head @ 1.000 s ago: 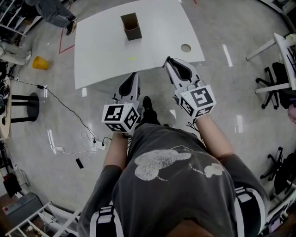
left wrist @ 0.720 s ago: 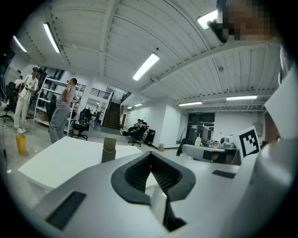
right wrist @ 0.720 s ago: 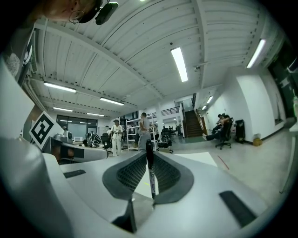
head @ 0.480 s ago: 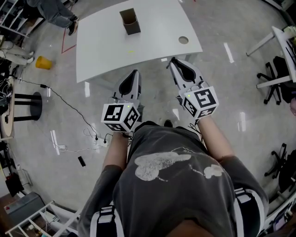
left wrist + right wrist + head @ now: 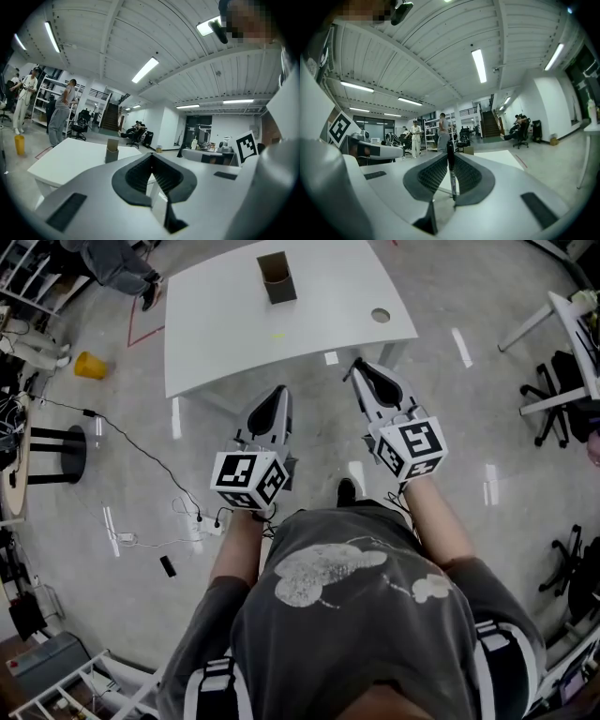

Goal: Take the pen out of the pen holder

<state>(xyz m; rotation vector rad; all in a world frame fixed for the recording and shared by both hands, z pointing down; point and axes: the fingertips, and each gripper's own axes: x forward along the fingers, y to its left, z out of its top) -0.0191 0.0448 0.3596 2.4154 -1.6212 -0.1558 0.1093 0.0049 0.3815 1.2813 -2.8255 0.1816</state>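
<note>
Pen [image 5: 451,172] clamped upright in the right claw [image 5: 360,372], well apart from the pen holder [image 5: 277,277].
Left claw [image 5: 152,158] pinched together, empty; holder stands far on the worktop [image 5: 328,307].

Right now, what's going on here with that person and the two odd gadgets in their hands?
A person stands a little way off from a white table, holding a two-jaw gripper in each hand. The right gripper is clamped on a dark pen, which stands upright between its jaws. The left gripper is shut with nothing in it. The brown pen holder sits on the far part of the table, well apart from both grippers, so the pen appears to be already out.
</note>
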